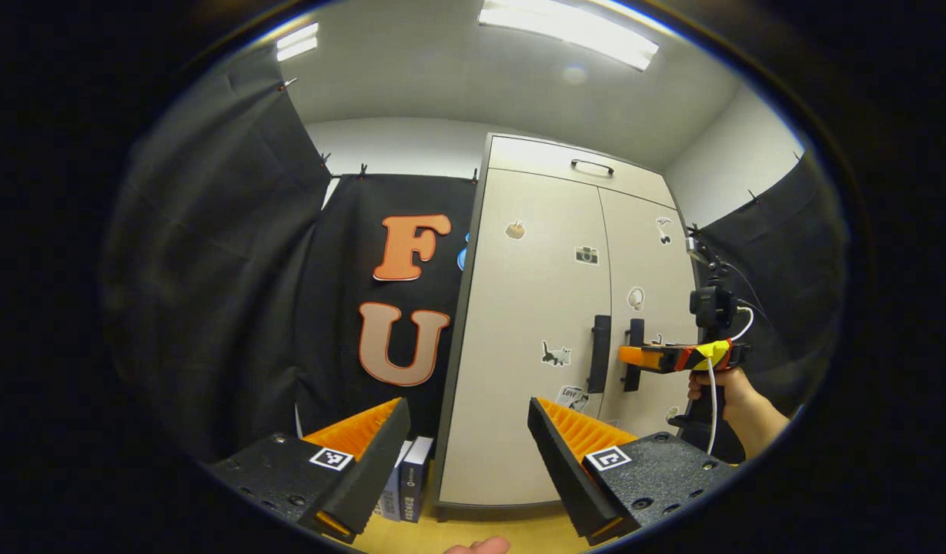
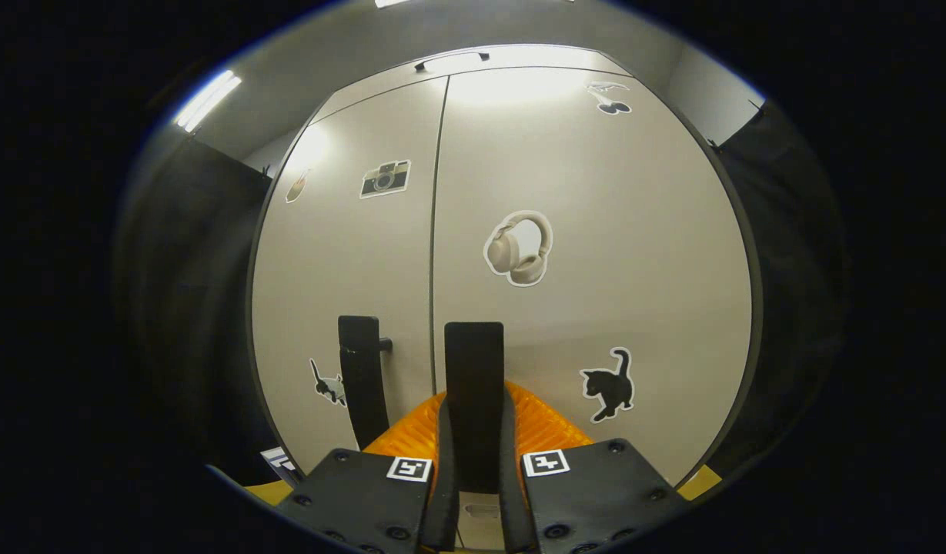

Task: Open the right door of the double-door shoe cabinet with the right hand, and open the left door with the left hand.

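The right door handle [image 2: 473, 385] is seen pinched between the right gripper [image 2: 473, 462] fingers at 6 o'clock in the right gripper view. The left gripper [image 1: 469, 431] is held spread, well apart from the left door handle [image 1: 598, 354] at 3 o'clock. Slippage is judged likely if the pull is made off-axis from the hinge arc.

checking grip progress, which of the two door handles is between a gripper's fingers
The right door handle: the right gripper has closed on it. The left door handle stands free beside it.
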The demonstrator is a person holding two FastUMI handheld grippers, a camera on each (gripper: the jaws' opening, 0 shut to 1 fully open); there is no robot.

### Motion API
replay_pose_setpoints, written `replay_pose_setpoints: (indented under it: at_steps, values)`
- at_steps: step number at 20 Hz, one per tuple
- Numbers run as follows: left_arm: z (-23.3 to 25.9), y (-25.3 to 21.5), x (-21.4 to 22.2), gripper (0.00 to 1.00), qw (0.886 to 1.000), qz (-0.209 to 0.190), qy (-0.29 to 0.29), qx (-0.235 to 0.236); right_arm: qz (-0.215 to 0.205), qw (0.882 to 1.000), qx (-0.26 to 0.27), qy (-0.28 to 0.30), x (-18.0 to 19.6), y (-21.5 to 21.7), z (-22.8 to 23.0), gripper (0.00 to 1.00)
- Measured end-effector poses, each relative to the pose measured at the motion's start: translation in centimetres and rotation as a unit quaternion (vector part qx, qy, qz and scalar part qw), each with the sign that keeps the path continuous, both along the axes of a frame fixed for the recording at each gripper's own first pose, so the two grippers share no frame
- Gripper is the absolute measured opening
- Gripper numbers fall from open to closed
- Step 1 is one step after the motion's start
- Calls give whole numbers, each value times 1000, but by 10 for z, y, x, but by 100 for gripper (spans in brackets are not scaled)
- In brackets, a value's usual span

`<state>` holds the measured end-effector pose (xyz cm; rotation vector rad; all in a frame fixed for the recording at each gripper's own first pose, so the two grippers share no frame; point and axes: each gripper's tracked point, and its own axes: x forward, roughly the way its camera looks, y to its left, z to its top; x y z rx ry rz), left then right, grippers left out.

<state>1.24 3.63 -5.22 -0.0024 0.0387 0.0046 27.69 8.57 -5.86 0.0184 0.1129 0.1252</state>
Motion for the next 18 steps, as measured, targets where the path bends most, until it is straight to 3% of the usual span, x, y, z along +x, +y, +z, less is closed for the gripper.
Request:
replay_pose_setpoints:
  at_steps: [6,12,18]
  values:
    - [3,9,21,94,1000,25,-16,7,-1,1000,16,12,-1,1,-2,29]
    - [-8,-8,18,94,1000,2,16,7,-11,1000,4,17,-6,0,-2,30]
    - [-5,-16,10,94,1000,-4,1,10,35,999,18,27,-51,-7,8,30]
